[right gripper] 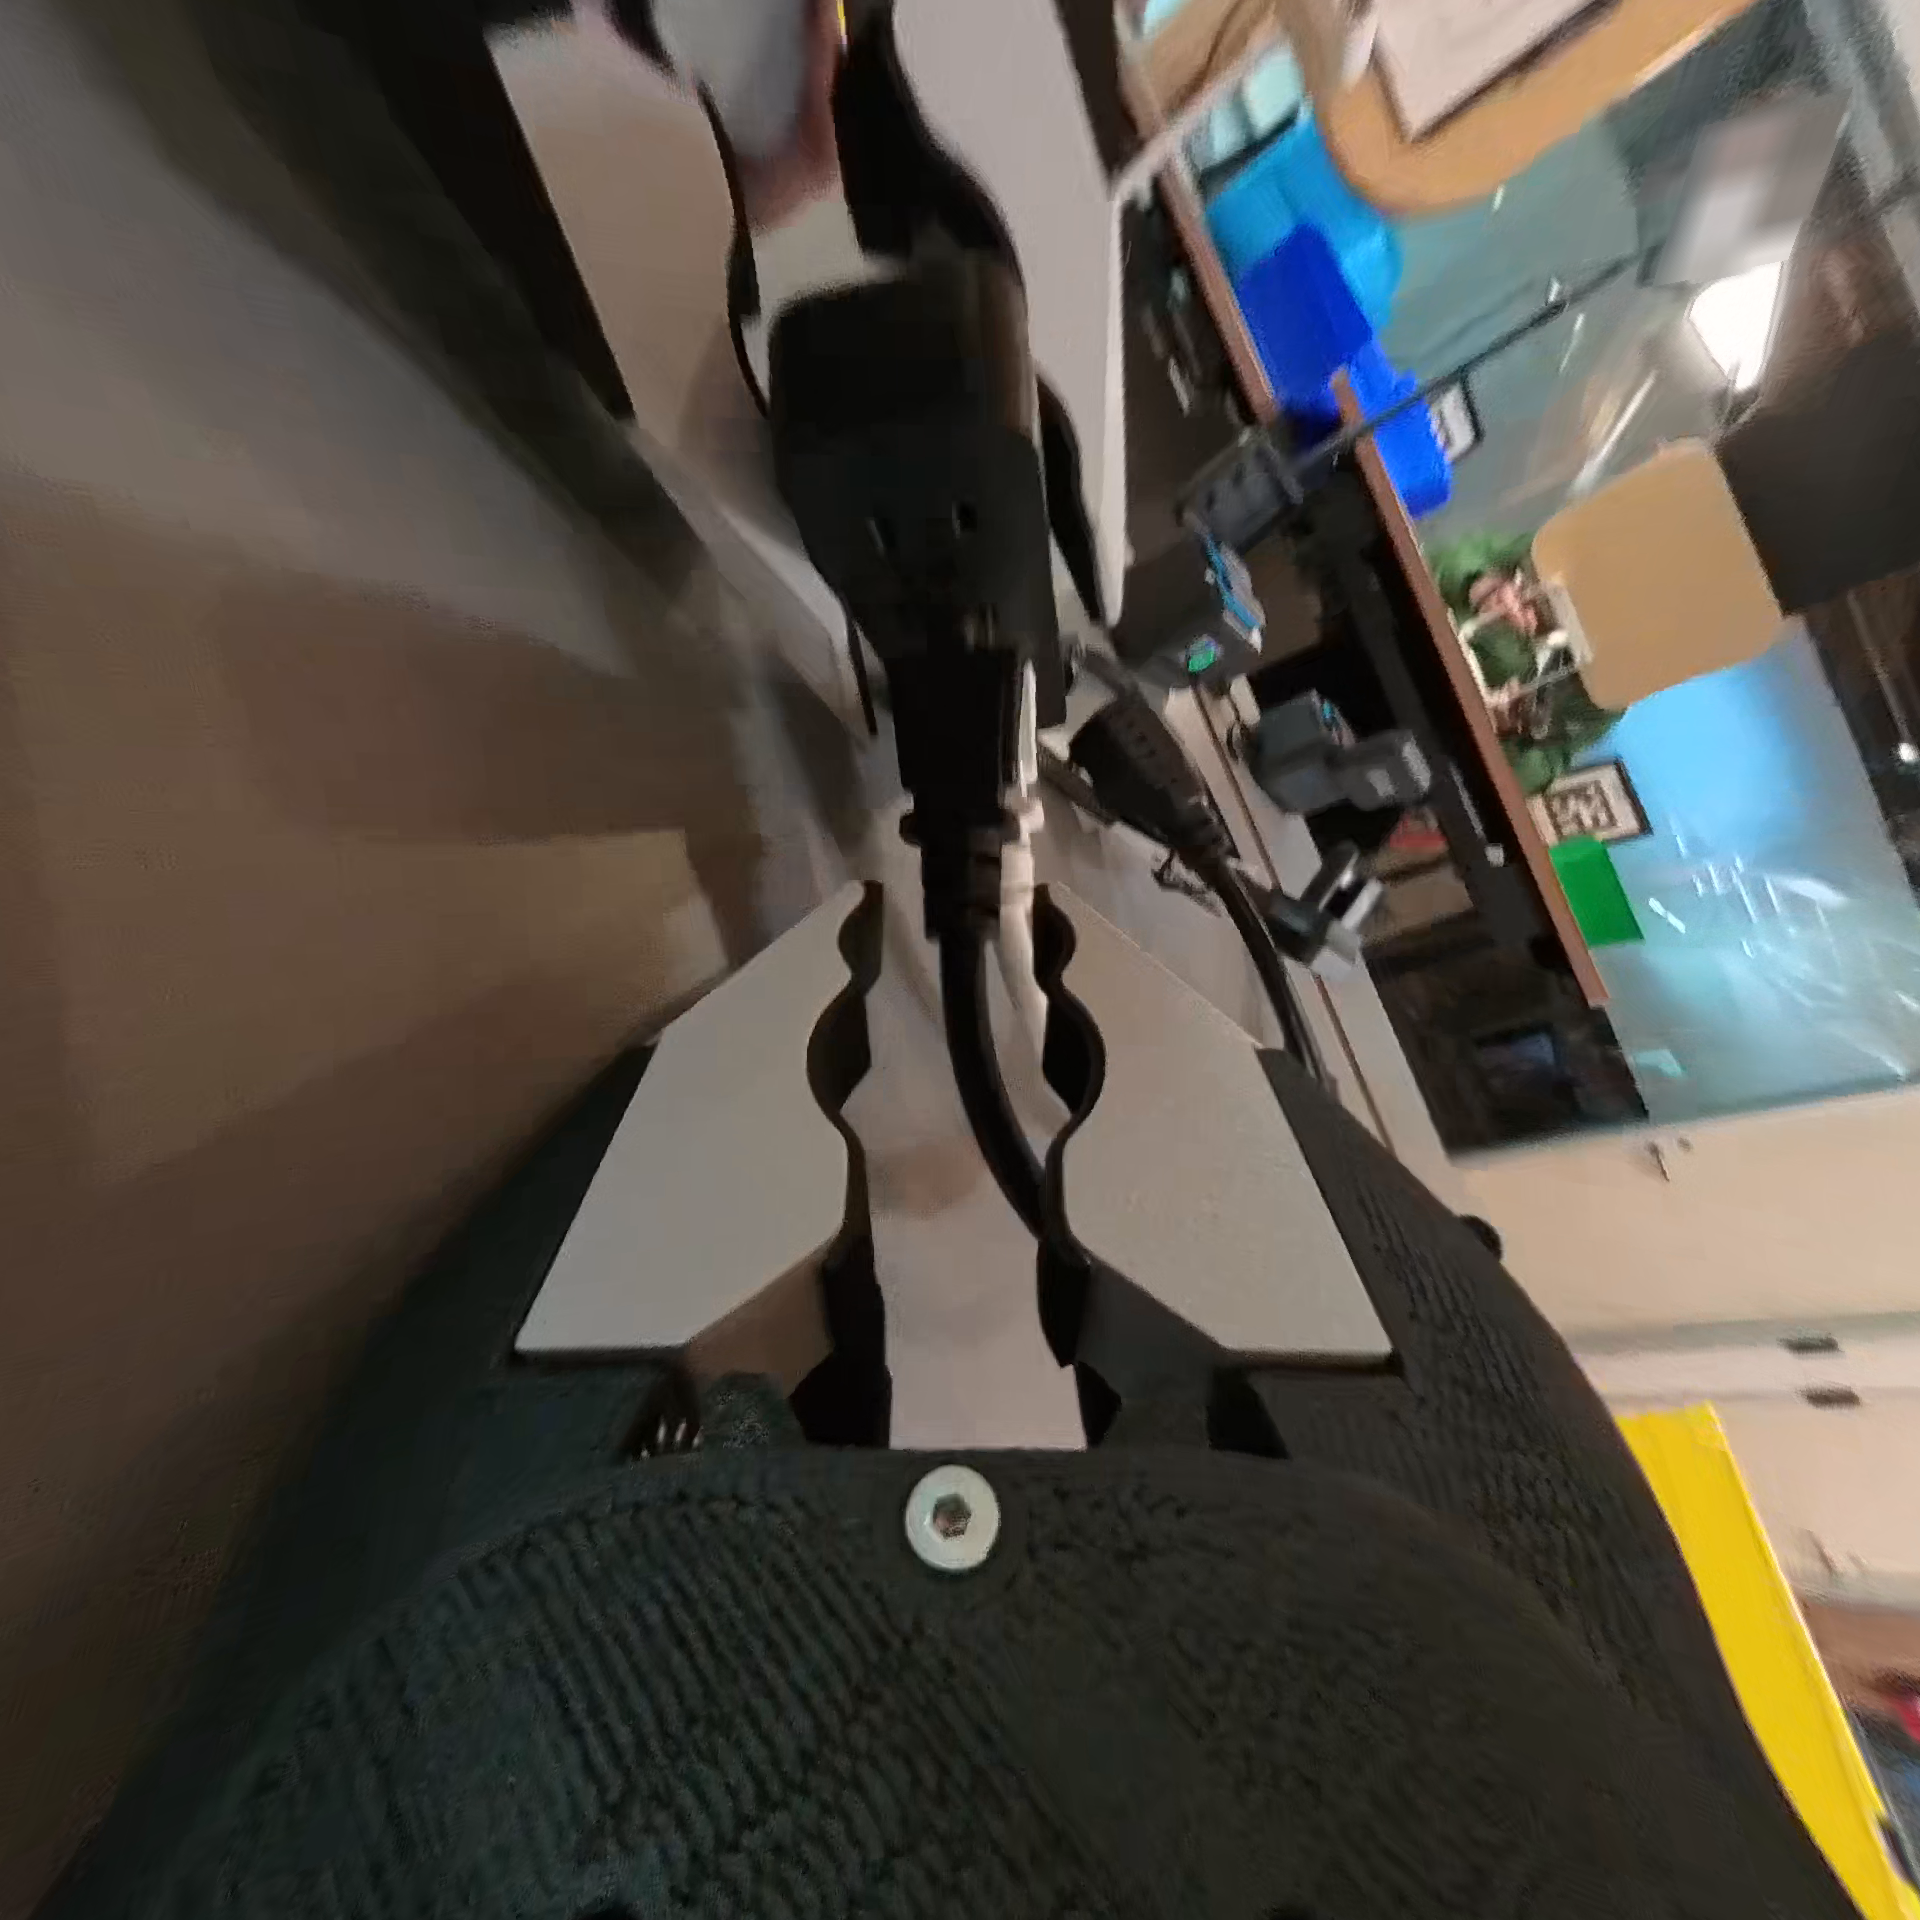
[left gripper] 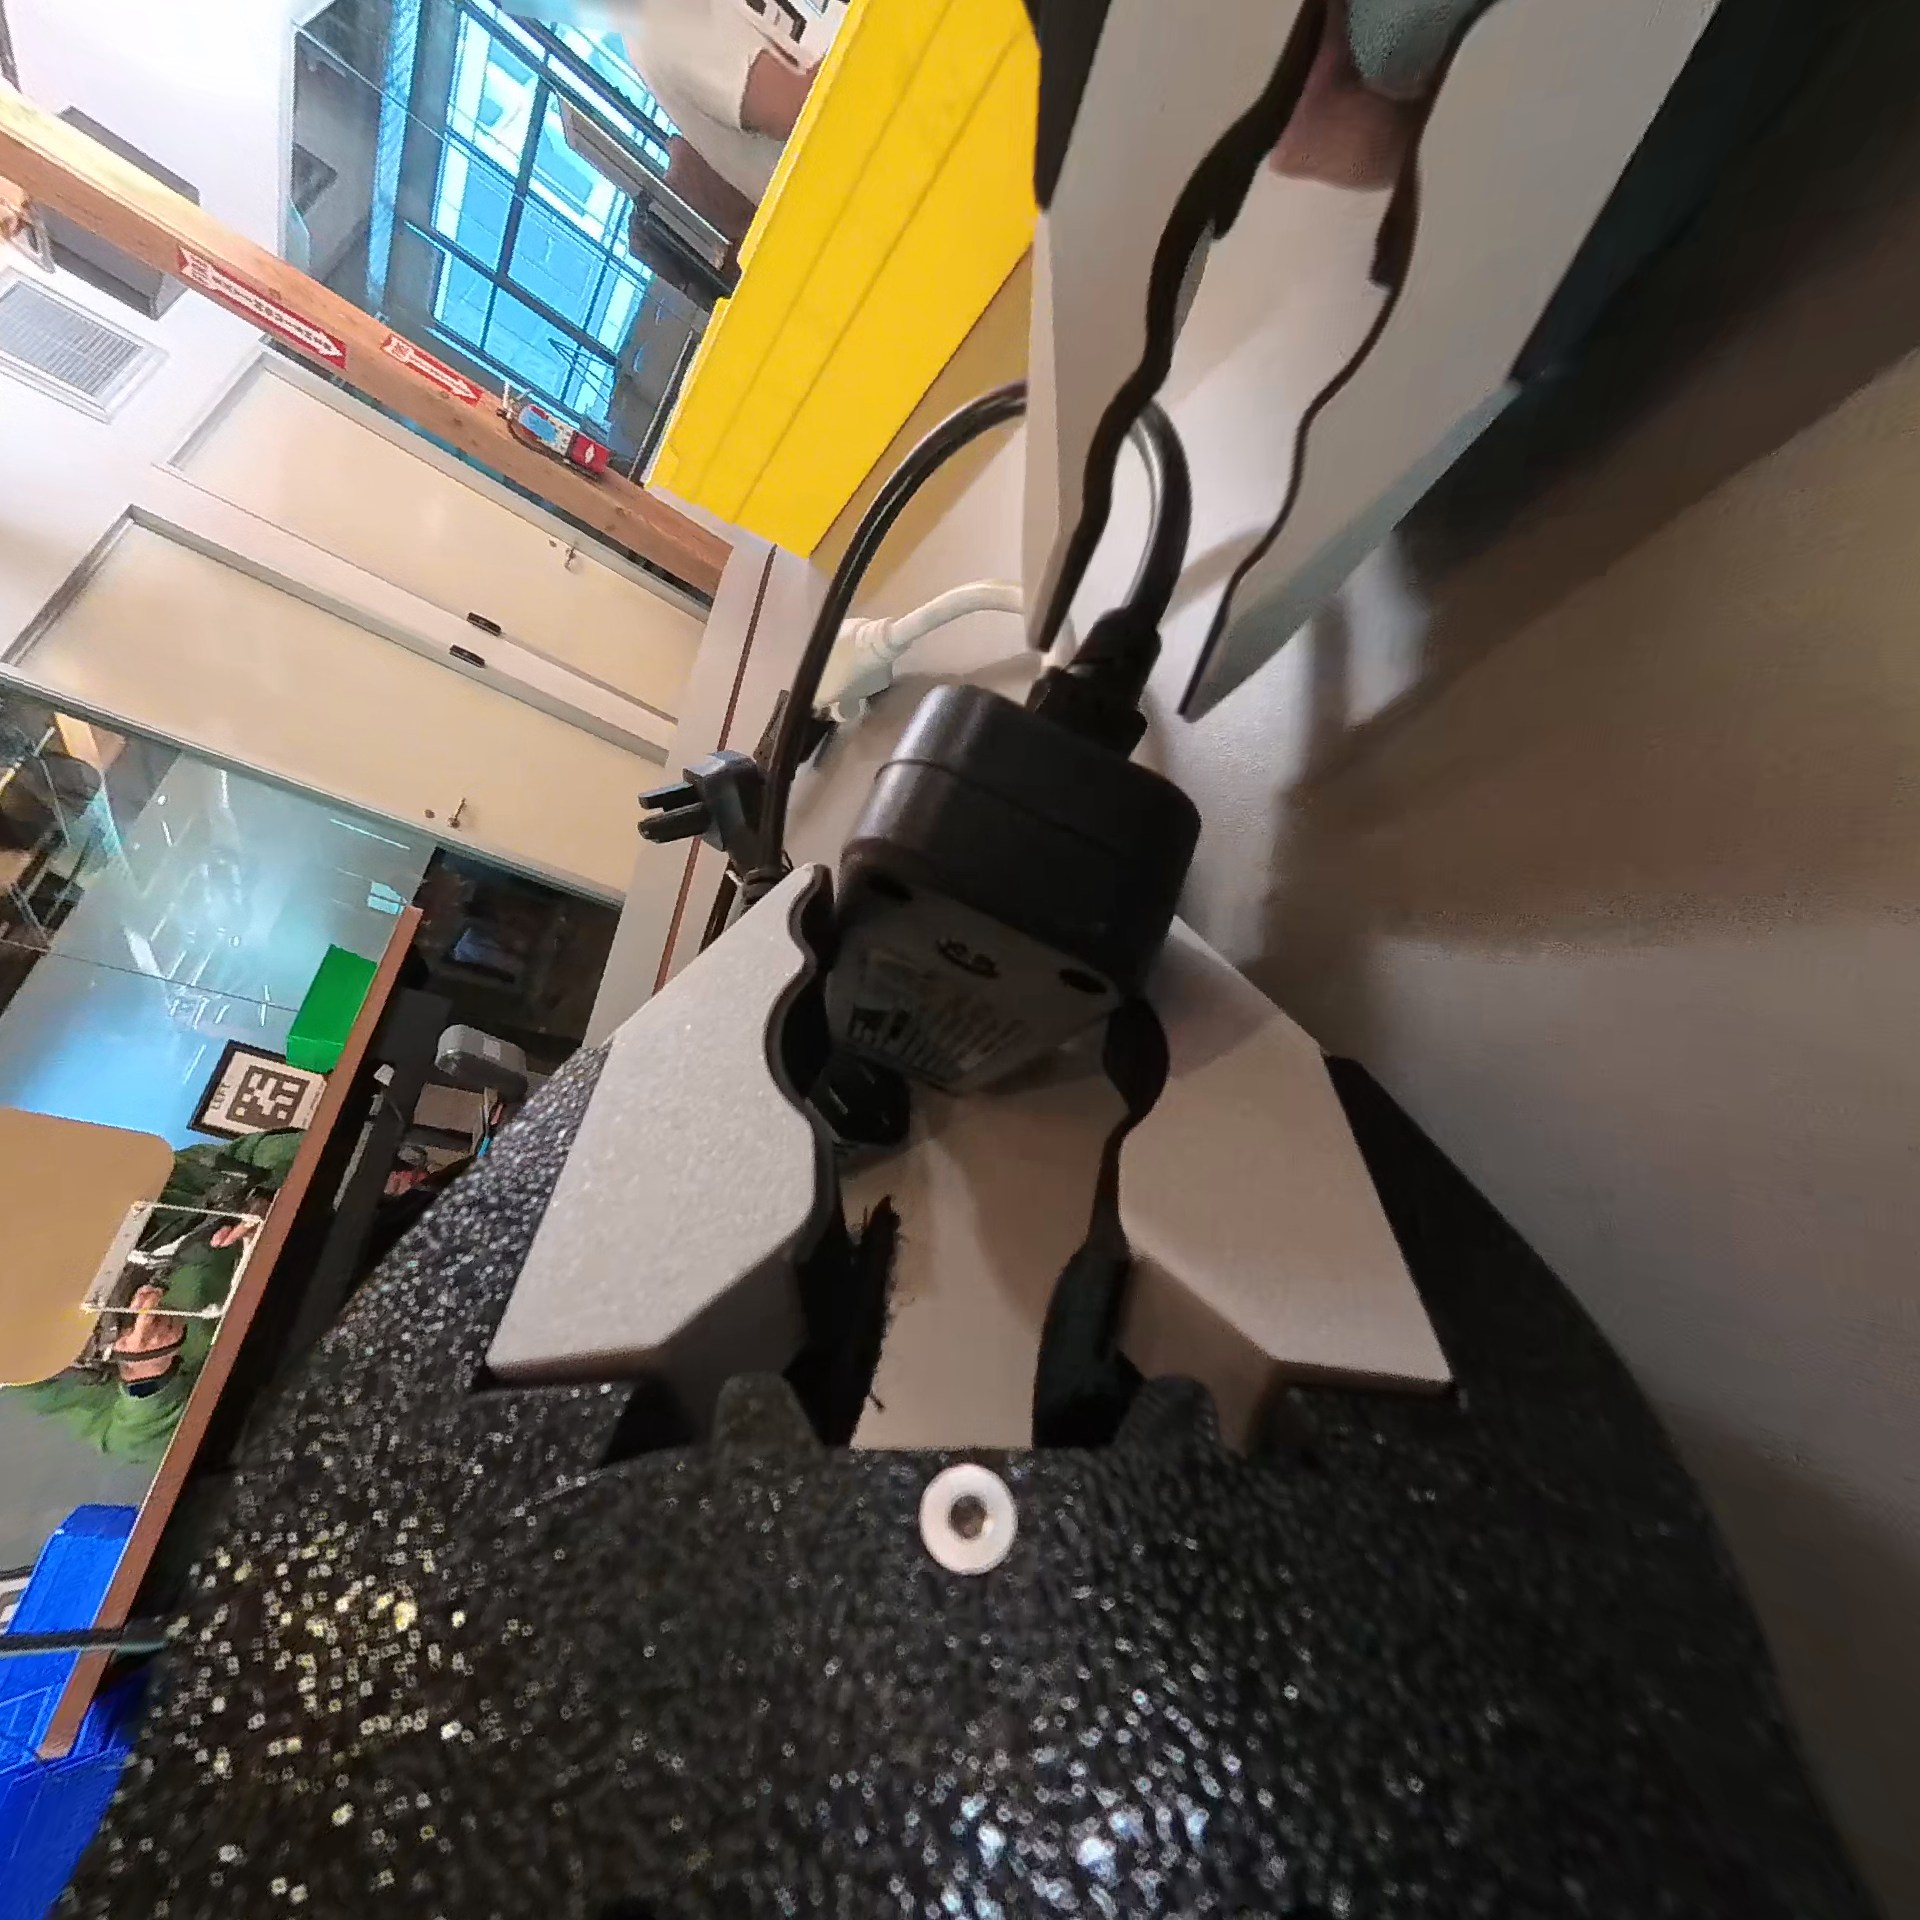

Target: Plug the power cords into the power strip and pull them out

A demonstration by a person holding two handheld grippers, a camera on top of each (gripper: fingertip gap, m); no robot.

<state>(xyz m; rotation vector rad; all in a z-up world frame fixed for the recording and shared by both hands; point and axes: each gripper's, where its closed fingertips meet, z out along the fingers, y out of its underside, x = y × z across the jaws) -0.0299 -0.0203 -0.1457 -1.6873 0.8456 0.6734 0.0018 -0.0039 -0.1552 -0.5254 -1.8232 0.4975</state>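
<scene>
My left gripper (left gripper: 977, 977) is shut on one end of the black power strip (left gripper: 1018, 831), which lies on the pale table (left gripper: 1558, 1143). A black power cord plug (left gripper: 1101, 665) sits in the strip's far end. My right gripper (right gripper: 961, 904) is open, with its fingers on either side of the black cord (right gripper: 982, 1039) just behind that plug (right gripper: 961, 790). The strip (right gripper: 914, 468) runs away from it, blurred. The right gripper also shows in the left wrist view (left gripper: 1127, 670), on either side of the plug.
A white cord end (left gripper: 883, 644) and a loose black plug with bare prongs (left gripper: 696, 800) lie beside the strip; the loose plug (right gripper: 1143, 769) also shows in the right wrist view. A yellow box (left gripper: 862, 260) stands beyond. A dark panel (left gripper: 1714, 312) borders the table's right side.
</scene>
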